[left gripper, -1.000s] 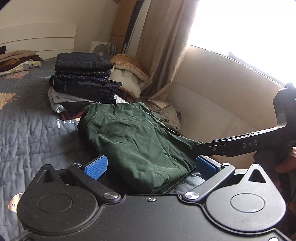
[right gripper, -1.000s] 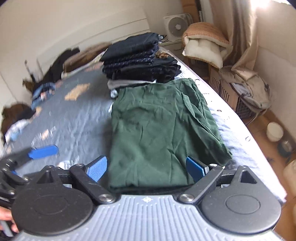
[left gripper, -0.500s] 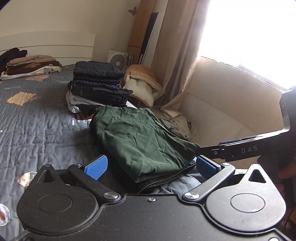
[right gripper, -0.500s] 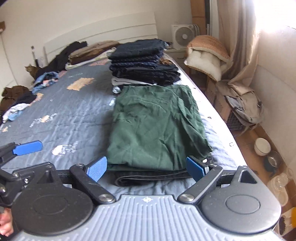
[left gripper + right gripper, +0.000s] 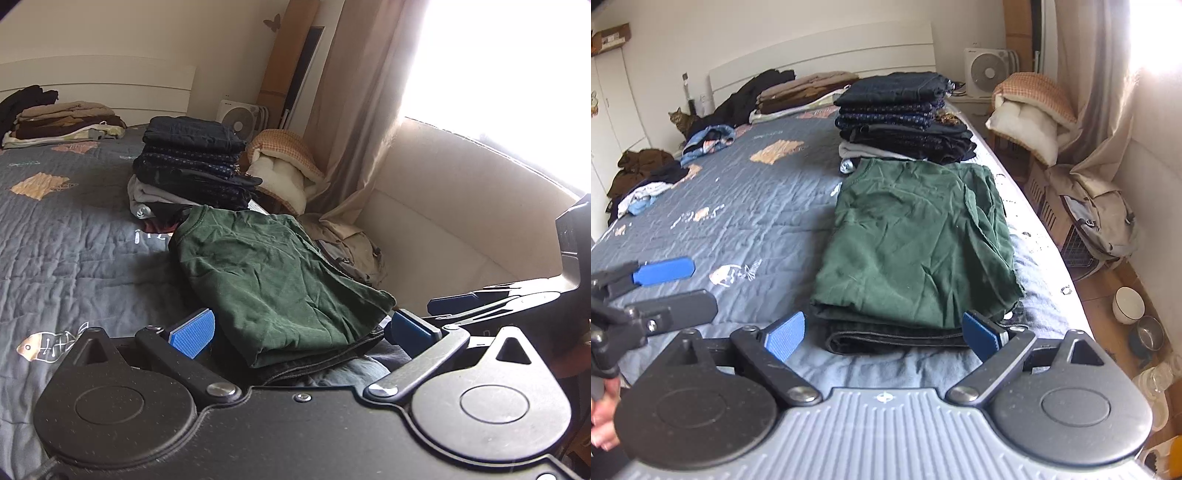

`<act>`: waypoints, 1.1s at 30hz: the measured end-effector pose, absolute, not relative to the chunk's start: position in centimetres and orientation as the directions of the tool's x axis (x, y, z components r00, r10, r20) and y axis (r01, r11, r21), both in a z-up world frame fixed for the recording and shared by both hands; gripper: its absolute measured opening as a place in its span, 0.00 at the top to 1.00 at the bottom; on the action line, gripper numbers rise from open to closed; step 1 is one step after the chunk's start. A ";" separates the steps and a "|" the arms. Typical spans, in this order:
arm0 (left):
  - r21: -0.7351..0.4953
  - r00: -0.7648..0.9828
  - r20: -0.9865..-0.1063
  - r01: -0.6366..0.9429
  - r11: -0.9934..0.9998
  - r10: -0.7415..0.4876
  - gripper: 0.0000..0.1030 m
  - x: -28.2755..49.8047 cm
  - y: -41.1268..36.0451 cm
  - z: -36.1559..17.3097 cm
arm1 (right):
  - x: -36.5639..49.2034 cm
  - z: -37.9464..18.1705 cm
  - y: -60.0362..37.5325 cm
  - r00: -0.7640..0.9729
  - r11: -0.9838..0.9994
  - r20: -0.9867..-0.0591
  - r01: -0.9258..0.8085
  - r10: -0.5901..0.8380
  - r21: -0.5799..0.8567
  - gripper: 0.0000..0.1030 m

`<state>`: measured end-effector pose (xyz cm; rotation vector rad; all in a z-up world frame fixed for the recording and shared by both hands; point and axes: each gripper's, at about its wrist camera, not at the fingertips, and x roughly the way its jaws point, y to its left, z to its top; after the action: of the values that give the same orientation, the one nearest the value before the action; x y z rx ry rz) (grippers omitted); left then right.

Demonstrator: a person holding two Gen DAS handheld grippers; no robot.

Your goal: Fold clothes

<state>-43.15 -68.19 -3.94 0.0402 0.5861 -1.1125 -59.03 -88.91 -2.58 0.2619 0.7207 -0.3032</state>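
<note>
A folded green shirt [image 5: 916, 240] lies on a folded dark garment [image 5: 894, 338] near the bed's right edge; it also shows in the left wrist view [image 5: 280, 280]. My right gripper [image 5: 884, 334] is open just short of the pile's near edge, touching nothing. My left gripper [image 5: 303, 332] is open too, its blue pads [image 5: 192, 336] on either side of the shirt's near corner without pressing it. Each gripper appears in the other's view: the left one [image 5: 661, 284] over the quilt, the right one [image 5: 480, 299] beside the shirt's corner.
A stack of dark folded clothes [image 5: 905, 118] stands right behind the shirt. Unfolded clothes [image 5: 646, 177] lie at the bed's far left, a beige folded stack [image 5: 809, 88] by the headboard, a cat [image 5: 683, 120] beside it. Backpack [image 5: 1100, 218] and bowls [image 5: 1130, 306] sit on the floor at right.
Both grippers have drawn back from the green shirt, which now looks farther off. The dark garment's edge under it has come into view. The jaws stay wide.
</note>
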 end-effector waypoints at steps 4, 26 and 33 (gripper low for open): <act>-0.240 0.314 -0.492 0.848 0.473 -0.812 0.00 -42.8 -70.0 -4.9 | -58.1 -3.7 -90.4 0.712 0.926 -0.682 0.349 -0.164 0.141 0.10; -0.546 0.125 -0.434 0.751 0.371 -0.892 0.43 -38.5 -76.6 -10.1 | -54.1 -6.7 -101.1 0.708 0.921 -0.706 0.280 -0.006 0.272 0.10; -0.695 0.050 -0.488 0.582 0.423 -0.871 0.43 -36.2 -76.8 -15.9 | -52.3 -7.3 -104.1 0.704 0.926 -0.708 0.227 0.058 0.301 0.10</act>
<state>-36.19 -76.76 -15.86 -0.3496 1.0207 -1.1408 -52.27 -104.13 -7.31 0.3854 0.7891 -0.0966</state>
